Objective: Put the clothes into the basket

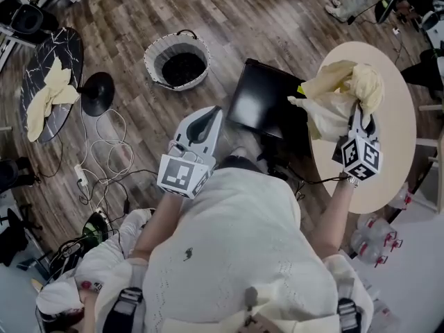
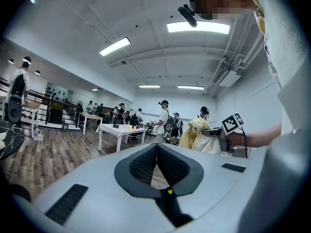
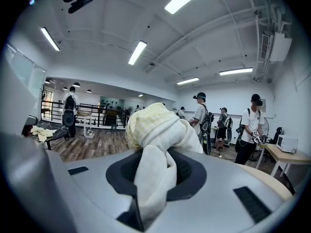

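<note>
Carrying is the step judged in hand: a yellow garment (image 1: 338,92) is clamped in the right tool (image 1: 360,116) above the bench (image 1: 397,127), the left tool (image 1: 206,121) closed empty. Next it must be released over the basket (image 1: 178,60).

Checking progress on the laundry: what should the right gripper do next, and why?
Probably carry it left toward the basket: the right gripper is shut on the yellow cloth, over the round table, and the basket sits apart on the floor.
</note>
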Demonstrator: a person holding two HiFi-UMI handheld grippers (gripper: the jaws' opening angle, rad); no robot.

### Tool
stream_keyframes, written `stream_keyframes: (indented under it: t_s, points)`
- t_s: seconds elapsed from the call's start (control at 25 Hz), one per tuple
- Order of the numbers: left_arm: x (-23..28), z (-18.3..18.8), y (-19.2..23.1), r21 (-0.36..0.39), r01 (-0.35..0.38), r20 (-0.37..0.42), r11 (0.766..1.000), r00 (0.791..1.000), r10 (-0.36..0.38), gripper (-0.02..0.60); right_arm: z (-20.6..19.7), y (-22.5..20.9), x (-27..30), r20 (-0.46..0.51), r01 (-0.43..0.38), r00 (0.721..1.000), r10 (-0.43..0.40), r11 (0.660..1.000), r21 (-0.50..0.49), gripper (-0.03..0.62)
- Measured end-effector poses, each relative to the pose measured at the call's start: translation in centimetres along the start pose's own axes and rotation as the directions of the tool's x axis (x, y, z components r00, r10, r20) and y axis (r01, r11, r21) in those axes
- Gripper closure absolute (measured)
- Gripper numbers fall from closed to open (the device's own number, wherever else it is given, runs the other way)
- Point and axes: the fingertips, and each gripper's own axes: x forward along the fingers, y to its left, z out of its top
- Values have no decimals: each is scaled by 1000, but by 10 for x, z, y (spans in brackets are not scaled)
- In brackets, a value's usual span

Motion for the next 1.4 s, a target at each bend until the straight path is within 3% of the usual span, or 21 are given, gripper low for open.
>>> stream_keyframes:
  t_s: [0.28,1.12,1.4]
  points:
    - [-22,8,41,-10,-24,2,1000,1000,24,560,16,52,11,-1,-33,999,33,999,-18,502]
    - [-109,24,254,-27,-66,26,997,997,66,560,67,300,71,5,-129,991,130,987,-98,500]
    - [-143,27,307,-32,-88,30,996,996,89,560,75,369,76,7,-158,987,160,980,-121,500]
